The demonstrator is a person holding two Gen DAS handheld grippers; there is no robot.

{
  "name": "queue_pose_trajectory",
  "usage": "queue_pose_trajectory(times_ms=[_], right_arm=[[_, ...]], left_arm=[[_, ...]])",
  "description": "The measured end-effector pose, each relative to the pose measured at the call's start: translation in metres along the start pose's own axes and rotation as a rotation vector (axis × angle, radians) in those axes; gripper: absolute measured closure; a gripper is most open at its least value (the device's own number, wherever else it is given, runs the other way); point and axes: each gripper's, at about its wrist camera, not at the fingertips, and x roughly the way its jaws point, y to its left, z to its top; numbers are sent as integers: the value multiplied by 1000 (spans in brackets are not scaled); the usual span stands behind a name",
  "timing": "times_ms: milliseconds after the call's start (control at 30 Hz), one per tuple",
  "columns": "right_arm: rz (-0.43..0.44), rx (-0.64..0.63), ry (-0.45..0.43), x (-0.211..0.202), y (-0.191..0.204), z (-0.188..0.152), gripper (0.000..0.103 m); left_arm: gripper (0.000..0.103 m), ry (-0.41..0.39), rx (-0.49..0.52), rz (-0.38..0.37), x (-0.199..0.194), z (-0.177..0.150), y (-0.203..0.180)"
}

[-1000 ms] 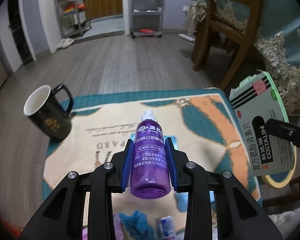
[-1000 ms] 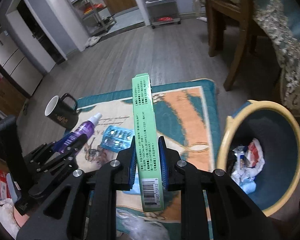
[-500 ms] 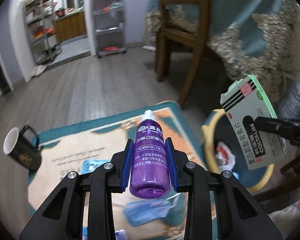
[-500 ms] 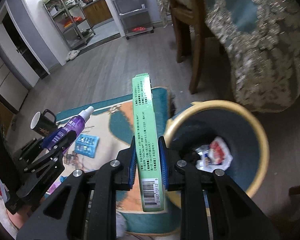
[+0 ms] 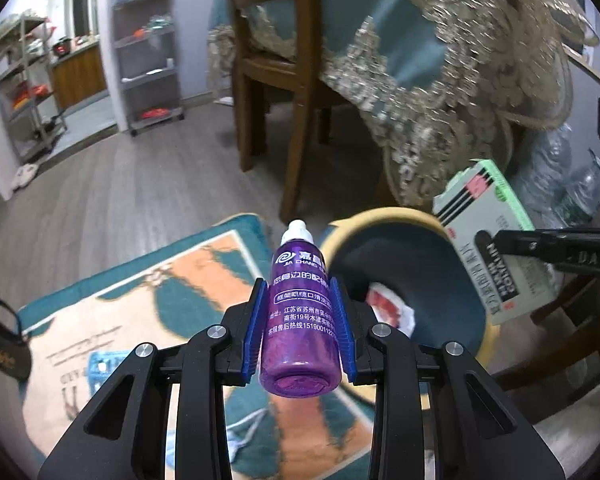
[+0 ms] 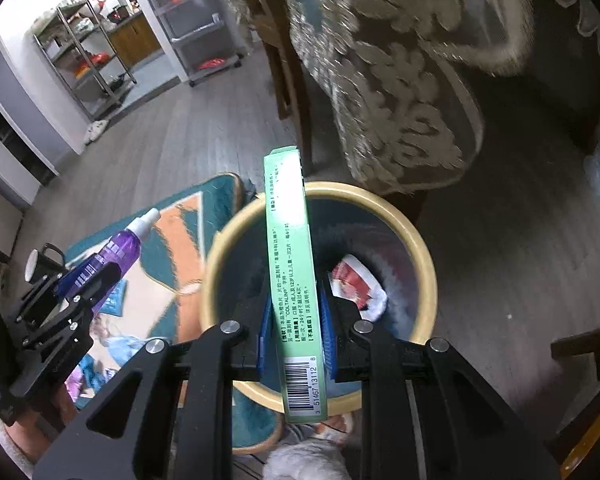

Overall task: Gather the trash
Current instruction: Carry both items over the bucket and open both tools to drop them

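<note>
- While my left gripper (image 5: 300, 332) clamps its blue fingers (image 5: 254, 330) on the purple bottle (image 5: 300, 320), the bottle's body hides the near-left rim of the trash bin (image 5: 384, 216) from the left wrist view; its white cap points toward the bin.
- My right gripper (image 6: 294, 328) grasps the green box (image 6: 292, 280) edge-on, held over the bin's opening; the box covers a strip of the bin's inside and its far end crosses the far rim in the right wrist view.
- Inside the bin a red-and-white wrapper (image 6: 356, 284) shows partly; the rest of the contents are too dark and blurred to name.
- At the left edge a black mug (image 5: 4, 344) is cut off by the frame, standing at the rug's (image 5: 172, 280) border.
- Blue packets on the rug are smeared and half hidden behind my fingers.
- Tablecloth (image 5: 440, 92) hangs close behind the bin, with a wooden chair (image 5: 276, 80) beside it; open wooden floor (image 5: 120, 192) lies to the left, beyond the rug.
</note>
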Motion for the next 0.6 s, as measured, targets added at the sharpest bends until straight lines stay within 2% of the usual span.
queue_pose_trajectory(times_ms=[333, 600], right_arm=[[-19, 7, 73, 16, -16, -8, 84], [-26, 16, 106, 23, -27, -10, 84]], left_arm=[[69, 63, 79, -72, 30, -8, -37], [69, 82, 130, -120, 49, -7, -56]])
